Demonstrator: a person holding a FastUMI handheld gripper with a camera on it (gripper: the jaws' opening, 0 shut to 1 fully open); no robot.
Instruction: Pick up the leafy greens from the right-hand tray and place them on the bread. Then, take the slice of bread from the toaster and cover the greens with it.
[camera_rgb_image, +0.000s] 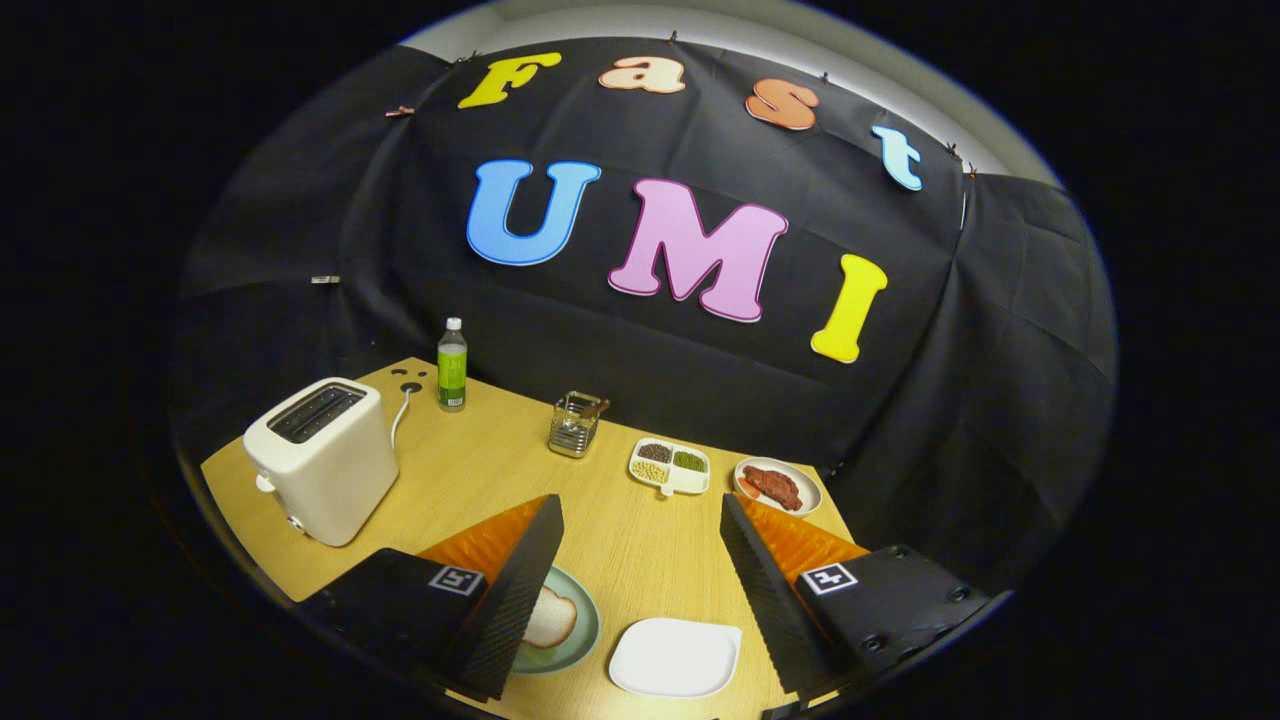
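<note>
My gripper (640, 505) hangs open above the wooden table (480, 455), its fingers spread wide with nothing between them. A slice of bread (552, 618) lies on a round green plate (588, 622) close to the left finger, which hides part of both. To the right of that plate, between the fingers and below them, lies a white square tray (676, 657); what I see of it is plain white. A white two-slot toaster (325, 460) stands to the left, beyond the left finger, its slots dark from this angle.
A green-labelled bottle (452, 365) stands at the far left corner behind the toaster. Beyond the fingers are a metal wire holder (577, 424), a white divided dish of beans (670, 466) and a plate with a piece of meat (778, 486). Black cloth walls the booth.
</note>
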